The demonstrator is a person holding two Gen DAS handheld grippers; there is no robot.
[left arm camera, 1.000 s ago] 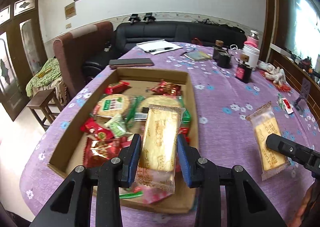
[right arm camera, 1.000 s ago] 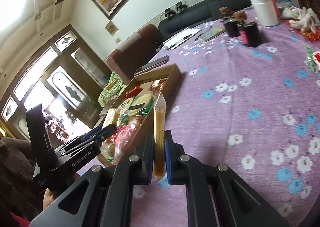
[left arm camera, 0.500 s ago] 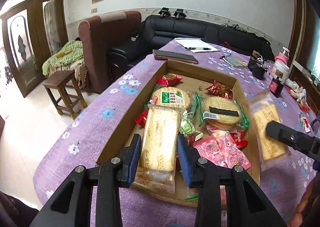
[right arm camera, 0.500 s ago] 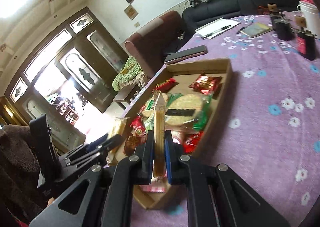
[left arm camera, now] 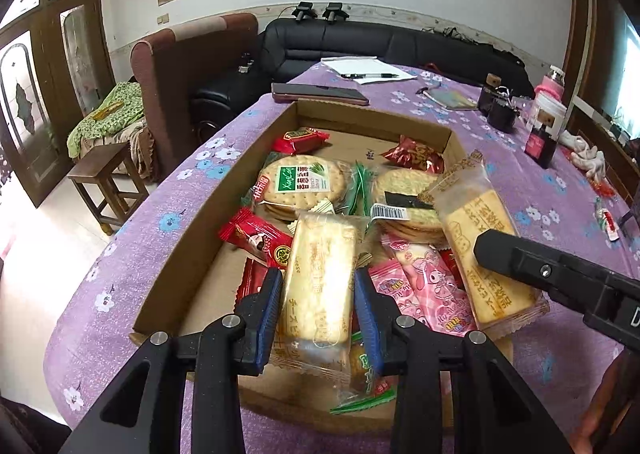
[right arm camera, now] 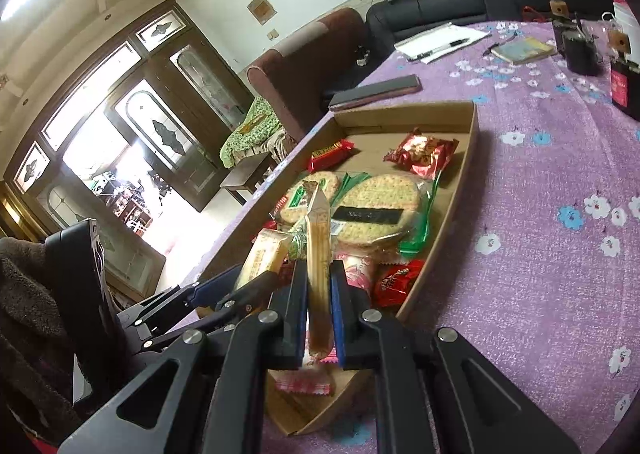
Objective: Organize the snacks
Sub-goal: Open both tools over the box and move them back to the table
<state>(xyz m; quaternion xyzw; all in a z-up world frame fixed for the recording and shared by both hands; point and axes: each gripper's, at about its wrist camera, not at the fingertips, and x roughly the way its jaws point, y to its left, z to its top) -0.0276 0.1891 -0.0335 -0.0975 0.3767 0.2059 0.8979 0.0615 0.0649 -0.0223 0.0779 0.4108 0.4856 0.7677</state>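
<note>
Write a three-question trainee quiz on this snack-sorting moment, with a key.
1. True or false: the left gripper holds a cracker packet flat between its pads.
2. The right gripper grips its own cracker packet: A) flat-side up, B) edge-on, C) not at all?
3. Fill in: both packets hang over the cardboard ____.

Key: 1 true; 2 B; 3 box.

Carried in over the cardboard box (left arm camera: 208, 213): right gripper's (right arm camera: 318, 308) cracker pack (right arm camera: 318, 254), from beside it; left gripper's (left arm camera: 316, 308) cheese-cracker pack (left arm camera: 320, 274), lower.
</note>
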